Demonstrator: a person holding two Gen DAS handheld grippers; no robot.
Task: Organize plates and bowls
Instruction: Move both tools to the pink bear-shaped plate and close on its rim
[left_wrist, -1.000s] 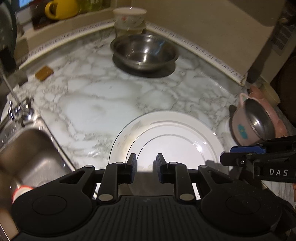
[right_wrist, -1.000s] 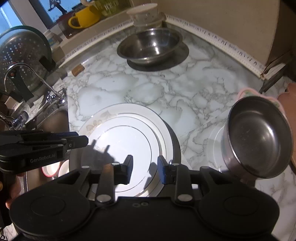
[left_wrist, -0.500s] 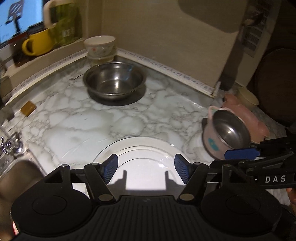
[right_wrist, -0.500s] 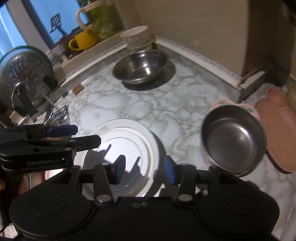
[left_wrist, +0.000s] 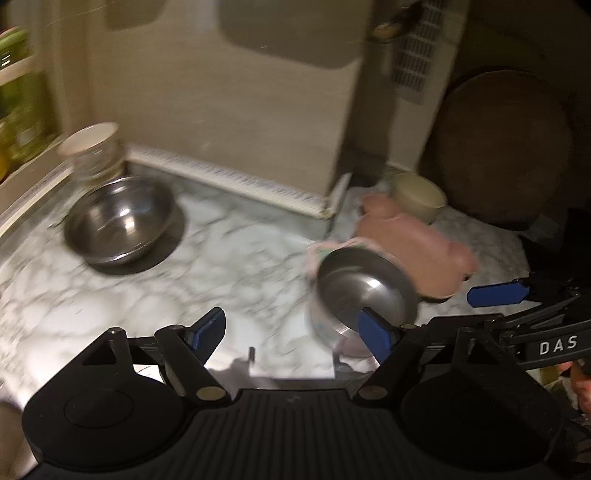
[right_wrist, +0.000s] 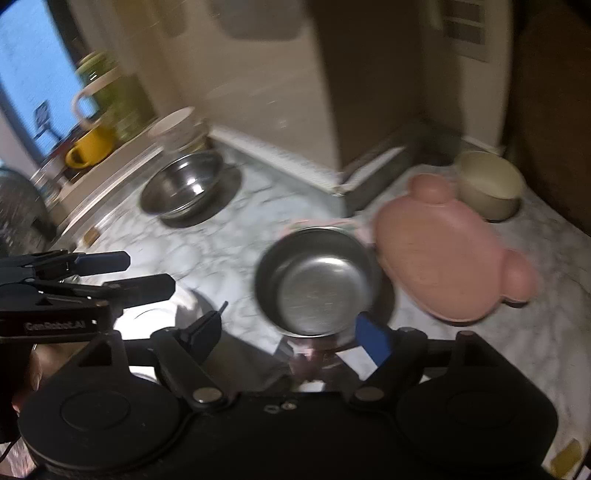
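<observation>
Both tongs spread wide, empty: left tongs (left_wrist: 293, 334), right tongs (right_wrist: 291, 338). Small steel bowl (right_wrist: 314, 280) on bench (right_wrist: 221, 251) just ahead of right tongs, beside pink plate (right_wrist: 450, 262). Large steel bowl (left_wrist: 118, 219) far left, near wall. Open marble between; bench edge near right.

Two maker's marks, one on each gripper

In the left wrist view, white letters "DAS" stand on the black body of the right gripper (left_wrist: 495, 295), which reaches in to the right of the left gripper (left_wrist: 295, 332). In the right wrist view, pale lettering that reads about "GenRobot.AI", blurred, stands on the black body of the left gripper (right_wrist: 122, 273), to the left of the right gripper (right_wrist: 291, 332). A green jar far to the left carries marks too blurred to read.
</observation>
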